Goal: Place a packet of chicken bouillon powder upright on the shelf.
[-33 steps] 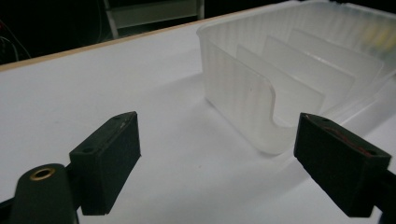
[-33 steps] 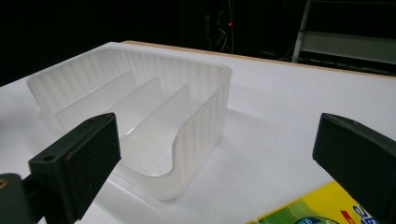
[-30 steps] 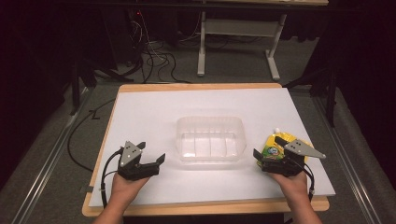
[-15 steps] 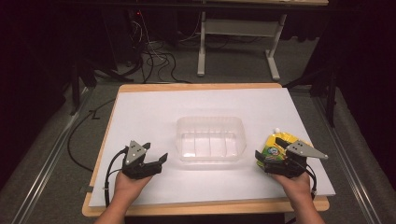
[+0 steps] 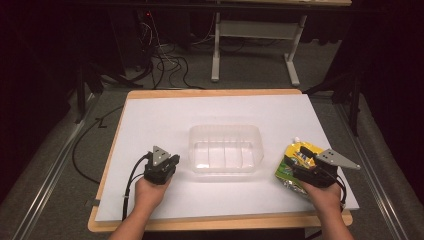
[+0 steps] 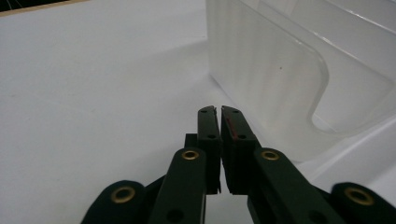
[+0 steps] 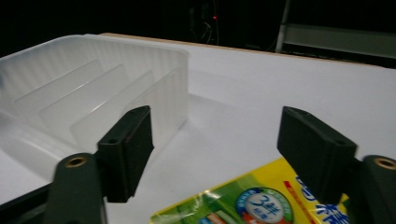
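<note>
left gripper (image 6: 218, 112): jaws just closed together, nothing between, beside clear divided container (image 5: 226, 148) | right gripper (image 7: 215, 140): jaws closing, still apart, over yellow-green refill pouch (image 5: 295, 162) lying on worktop (image 5: 150, 115), right of container

Overhead light is brightening the white counter (image 5: 165, 120) while the surroundings are sinking into darkness; beyond the fingers, soft glare is washing the translucent container (image 6: 280, 70), edges blurring.
</note>
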Motion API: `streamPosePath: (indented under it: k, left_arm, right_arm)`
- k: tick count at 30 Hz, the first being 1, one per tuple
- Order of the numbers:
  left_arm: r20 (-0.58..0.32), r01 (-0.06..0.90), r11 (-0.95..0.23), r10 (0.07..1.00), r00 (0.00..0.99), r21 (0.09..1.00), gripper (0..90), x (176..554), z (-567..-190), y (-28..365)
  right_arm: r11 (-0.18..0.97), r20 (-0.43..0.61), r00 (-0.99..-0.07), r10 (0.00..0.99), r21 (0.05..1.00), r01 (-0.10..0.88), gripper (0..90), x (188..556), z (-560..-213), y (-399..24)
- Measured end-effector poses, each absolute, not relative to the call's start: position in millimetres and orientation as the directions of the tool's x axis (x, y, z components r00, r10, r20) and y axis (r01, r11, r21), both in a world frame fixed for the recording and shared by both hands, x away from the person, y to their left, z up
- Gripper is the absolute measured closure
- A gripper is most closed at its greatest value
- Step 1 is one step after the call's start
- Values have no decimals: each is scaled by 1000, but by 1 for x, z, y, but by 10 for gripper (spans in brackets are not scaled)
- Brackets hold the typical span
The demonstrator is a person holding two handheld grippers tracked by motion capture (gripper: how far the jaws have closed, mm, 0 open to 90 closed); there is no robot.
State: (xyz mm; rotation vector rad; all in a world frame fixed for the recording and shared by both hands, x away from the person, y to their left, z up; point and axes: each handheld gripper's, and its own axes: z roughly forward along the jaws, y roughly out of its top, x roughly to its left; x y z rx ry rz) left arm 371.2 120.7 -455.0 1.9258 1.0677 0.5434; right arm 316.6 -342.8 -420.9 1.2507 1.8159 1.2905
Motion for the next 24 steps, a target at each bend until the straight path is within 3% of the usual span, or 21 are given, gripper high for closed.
streamPosePath:
  k: [5, 17, 20, 24]
  left_arm:
    - [-31, 474, -292, 826, 563, 831, 900, 372, -458, 107]
    - [-42, 462, -290, 810, 585, 838, 890, 367, -455, 94]
    - [-59, 452, -265, 810, 584, 852, 802, 367, -452, 101]
    - [-52, 420, -240, 817, 575, 875, 583, 363, -449, 114]
  right_arm:
    - [36, 107, -328, 939, 915, 402, 386, 325, -428, -365]
    - [-106, 217, -177, 960, 866, 489, 386, 336, -446, -420]
    - [-131, 226, -138, 964, 861, 492, 386, 338, -447, -434]
    - [-198, 276, -79, 958, 835, 513, 395, 340, -451, -454]
